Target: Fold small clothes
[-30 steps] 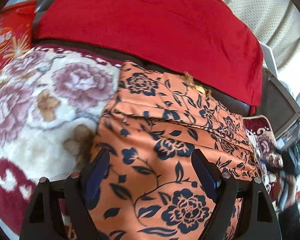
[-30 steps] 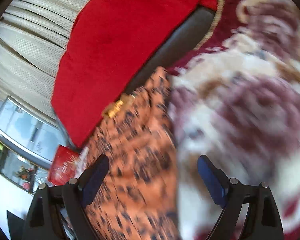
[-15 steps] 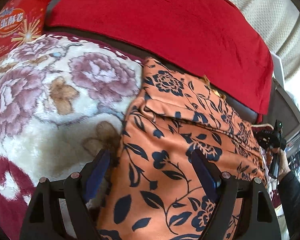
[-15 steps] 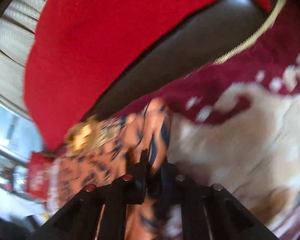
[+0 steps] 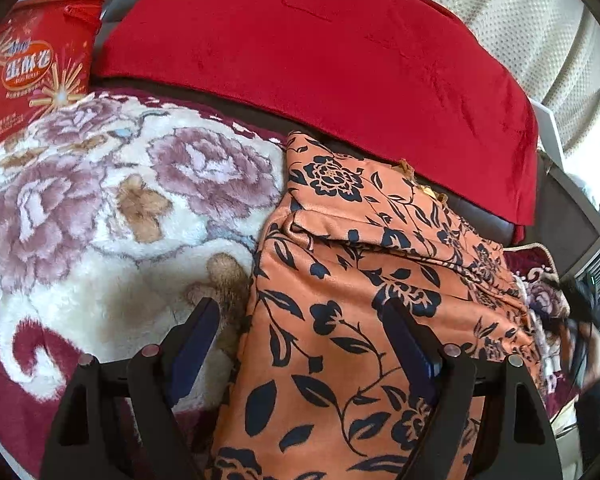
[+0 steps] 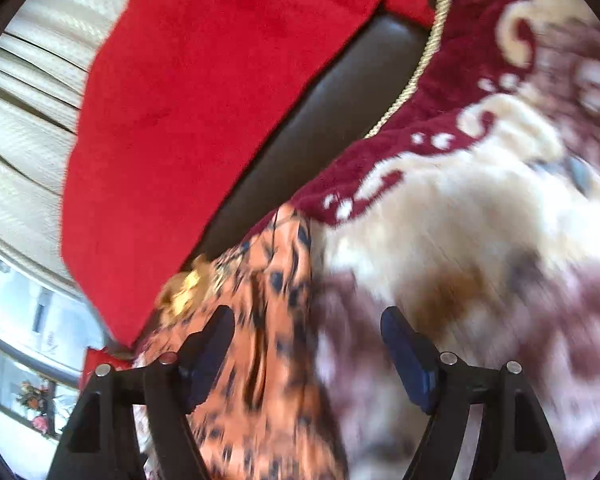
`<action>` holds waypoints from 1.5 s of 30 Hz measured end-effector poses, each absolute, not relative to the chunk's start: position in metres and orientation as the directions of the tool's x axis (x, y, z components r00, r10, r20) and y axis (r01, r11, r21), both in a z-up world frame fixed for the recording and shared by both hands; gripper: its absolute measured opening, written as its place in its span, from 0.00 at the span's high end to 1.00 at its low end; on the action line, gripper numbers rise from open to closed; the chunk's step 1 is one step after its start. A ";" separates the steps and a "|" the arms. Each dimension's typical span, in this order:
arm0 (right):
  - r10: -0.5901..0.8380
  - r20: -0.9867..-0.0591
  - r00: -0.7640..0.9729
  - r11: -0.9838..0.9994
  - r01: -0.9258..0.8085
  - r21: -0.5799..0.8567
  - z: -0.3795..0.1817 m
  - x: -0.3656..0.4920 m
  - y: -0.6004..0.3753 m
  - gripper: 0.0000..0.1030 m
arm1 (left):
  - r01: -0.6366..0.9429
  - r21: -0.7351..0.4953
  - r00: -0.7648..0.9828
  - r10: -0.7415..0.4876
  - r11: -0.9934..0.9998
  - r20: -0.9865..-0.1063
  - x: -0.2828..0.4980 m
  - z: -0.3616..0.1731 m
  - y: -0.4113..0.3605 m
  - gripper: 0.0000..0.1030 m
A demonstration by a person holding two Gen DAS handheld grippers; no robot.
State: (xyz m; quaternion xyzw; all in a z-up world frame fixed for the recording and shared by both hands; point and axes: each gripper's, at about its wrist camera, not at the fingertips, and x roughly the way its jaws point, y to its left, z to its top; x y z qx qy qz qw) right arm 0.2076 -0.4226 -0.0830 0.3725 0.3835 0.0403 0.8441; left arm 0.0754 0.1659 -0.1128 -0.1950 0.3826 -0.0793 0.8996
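The right tongs (image 6: 306, 354), clamped on the far edge of the orange cloth (image 5: 352, 320) half a second ago, now stand spread wide with nothing between them; that edge of the cloth (image 6: 260, 320) lies free below, running between the pads and partly under the left pad. The right view is smeared with motion, so the tongs seem to be pulling away after letting go. The left tongs (image 5: 300, 346) hang wide open too, gripping nothing, straddling the cloth's near edge where it meets the blanket (image 5: 112, 216); over the last second they have slid sideways off the middle of the cloth.

The cloth rests on the blanket, just in front of the red cushion (image 5: 340, 64), with a folded flap across its top and the gold trim (image 6: 186, 284) at its back edge.

My reading: one fold has just been laid down and released, and both tongs are free for the next grip, probably along the cloth's near edge
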 end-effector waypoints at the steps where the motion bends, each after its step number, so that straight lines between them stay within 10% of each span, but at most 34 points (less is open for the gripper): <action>1: 0.366 -0.611 0.702 0.719 0.204 0.665 -0.080 0.189 -0.423 0.24 | -0.007 -0.425 0.687 -0.304 0.905 -0.660 0.073 -0.112 0.168 0.18; 13: 0.577 -0.690 0.438 0.773 -0.020 0.634 -0.108 -0.001 -0.382 0.24 | -0.030 -0.493 0.573 -0.389 0.869 -0.721 -0.027 -0.122 0.197 0.18; 21: 0.618 -0.648 0.445 0.732 -0.027 0.680 -0.136 -0.010 -0.372 0.28 | -0.134 -0.522 0.489 -0.402 0.842 -0.774 -0.054 -0.145 0.201 0.18; 24: 0.635 -0.644 0.427 0.720 -0.026 0.694 -0.140 -0.021 -0.371 0.47 | -0.148 -0.492 0.470 -0.376 0.858 -0.798 -0.056 -0.150 0.200 0.18; 33: 0.618 -0.678 0.399 0.738 0.005 0.675 -0.150 -0.025 -0.361 0.46 | -0.133 -0.462 0.393 -0.382 0.877 -0.837 -0.050 -0.164 0.189 0.19; 36: 0.614 -0.684 0.394 0.745 -0.004 0.667 -0.150 -0.025 -0.357 0.46 | -0.126 -0.464 0.381 -0.389 0.877 -0.839 -0.051 -0.165 0.189 0.47; 39: 0.608 -0.689 0.395 0.748 0.006 0.664 -0.151 -0.026 -0.358 0.73 | -0.132 -0.463 0.367 -0.391 0.876 -0.844 -0.053 -0.163 0.193 0.57; 45: 0.604 -0.713 0.356 0.758 0.018 0.652 -0.156 -0.023 -0.353 0.68 | -0.125 -0.453 0.364 -0.384 0.883 -0.848 -0.056 -0.162 0.195 0.46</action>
